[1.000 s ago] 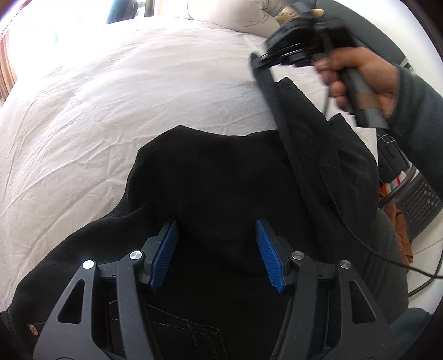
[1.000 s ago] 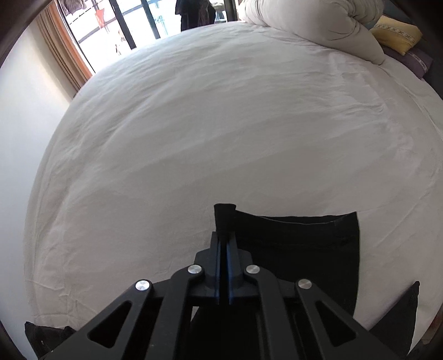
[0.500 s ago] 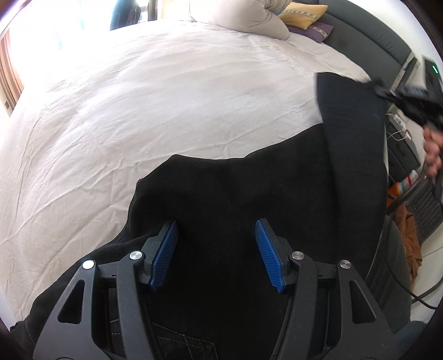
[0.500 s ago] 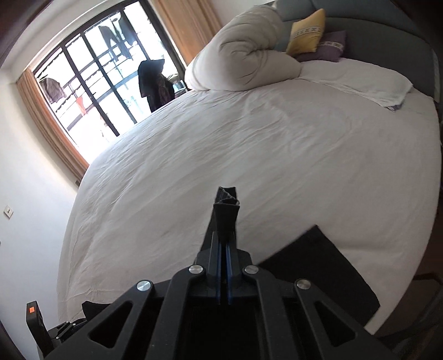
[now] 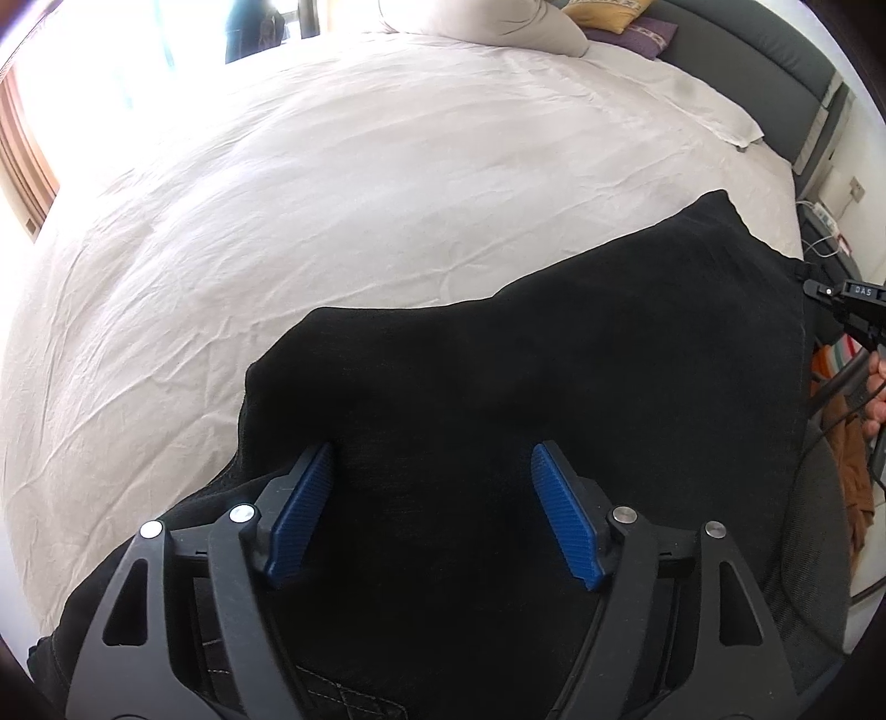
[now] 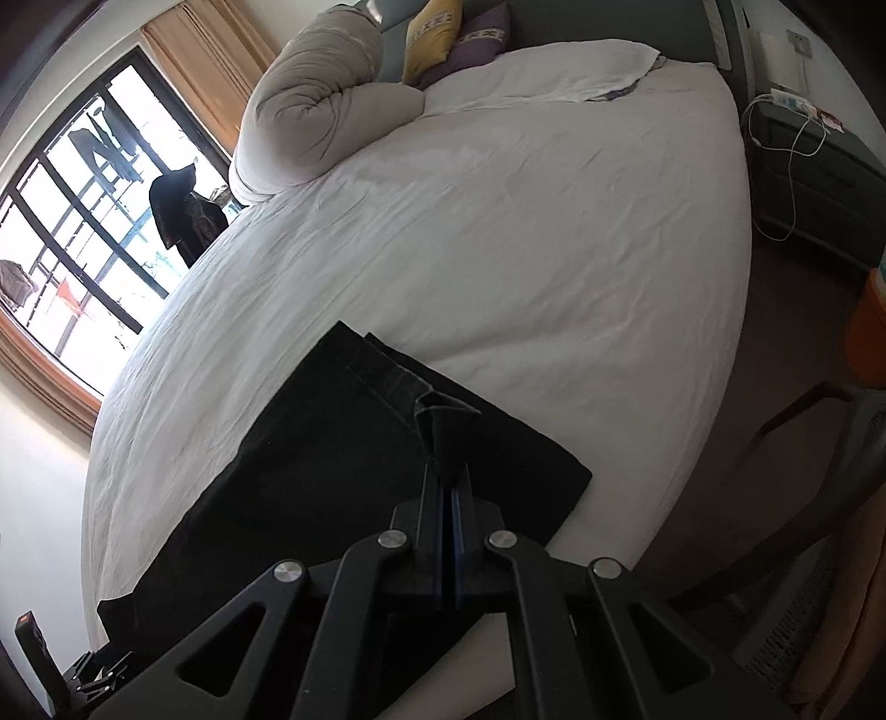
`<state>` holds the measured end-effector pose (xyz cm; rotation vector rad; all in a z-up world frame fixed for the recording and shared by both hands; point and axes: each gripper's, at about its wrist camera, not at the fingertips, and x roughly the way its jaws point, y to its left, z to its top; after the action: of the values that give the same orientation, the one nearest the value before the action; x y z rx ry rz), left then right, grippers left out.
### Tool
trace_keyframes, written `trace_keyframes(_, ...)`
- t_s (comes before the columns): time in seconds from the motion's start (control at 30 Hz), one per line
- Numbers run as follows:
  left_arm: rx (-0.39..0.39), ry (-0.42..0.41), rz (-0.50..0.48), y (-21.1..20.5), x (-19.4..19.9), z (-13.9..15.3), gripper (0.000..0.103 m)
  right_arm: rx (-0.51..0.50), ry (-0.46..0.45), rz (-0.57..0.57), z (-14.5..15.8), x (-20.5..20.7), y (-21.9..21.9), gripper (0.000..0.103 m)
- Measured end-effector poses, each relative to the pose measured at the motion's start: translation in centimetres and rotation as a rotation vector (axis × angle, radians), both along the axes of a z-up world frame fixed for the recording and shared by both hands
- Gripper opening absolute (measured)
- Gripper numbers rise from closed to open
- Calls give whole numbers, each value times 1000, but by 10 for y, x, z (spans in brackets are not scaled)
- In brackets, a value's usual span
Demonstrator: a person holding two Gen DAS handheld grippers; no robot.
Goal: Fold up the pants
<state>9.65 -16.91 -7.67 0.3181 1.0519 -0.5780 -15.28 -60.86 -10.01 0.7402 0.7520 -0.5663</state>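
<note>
Black pants (image 5: 554, 376) lie along the near edge of the white bed (image 5: 332, 194). My left gripper (image 5: 432, 515) is open over the waist end, its blue pads (image 5: 299, 509) spread above the cloth, holding nothing. My right gripper (image 6: 447, 471) is shut on the hem of the pant leg (image 6: 437, 421), which lies stretched out flat toward the bed's right edge. The right gripper shows at the far right of the left wrist view (image 5: 841, 310). The pants also show in the right wrist view (image 6: 332, 459).
A rolled duvet (image 6: 315, 111) and yellow and purple pillows (image 6: 432, 39) lie at the head of the bed. A dark nightstand with cables (image 6: 803, 166) stands right of the bed. A window (image 6: 72, 232) is on the far side.
My right gripper has carried the pant leg from over the pants out to the right and lowered it, so the leg now lies stretched flat. The left gripper has stayed open in place.
</note>
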Motion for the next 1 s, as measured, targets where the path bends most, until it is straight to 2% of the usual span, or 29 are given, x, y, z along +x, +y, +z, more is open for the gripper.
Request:
trace_keyframes(0.23,8,-7,10,-3,-4,0,73,55,-13,-41,-19,-10,-11,3)
trace_keyframes(0.5,12,-15,23,1,-5,-2,74,-4,-55,-60,6,-20,-11,3)
trace_keyframes(0.57,12,-17,21,1,-5,-3,76,15,-32,-57,-2,-19,-16,3)
trace_keyframes(0.6,18,-21,19,1,-6,-5,76,56,-4,-19,-13,-13,-18,3)
trace_keyframes(0.67,31,-19,15,1,-5,-7,77,74,46,-16,-31,-10,-22,3)
trace_keyframes(0.8,11,-6,32,11,0,-9,77,103,28,-22,-38,-12,-26,4)
trace_keyframes(0.87,-12,-5,58,20,3,-4,77,109,41,-19,-35,-12,-27,11)
trace_keyframes(0.9,-42,-9,72,27,4,1,77,111,47,-27,-32,-14,-29,18)
trace_keyframes(0.93,-59,-16,82,31,4,4,77,109,58,-43,-29,-15,-29,36)
trace_keyframes(1.0,-97,-31,103,40,5,12,77,47,103,-123,-14,-26,-29,61)
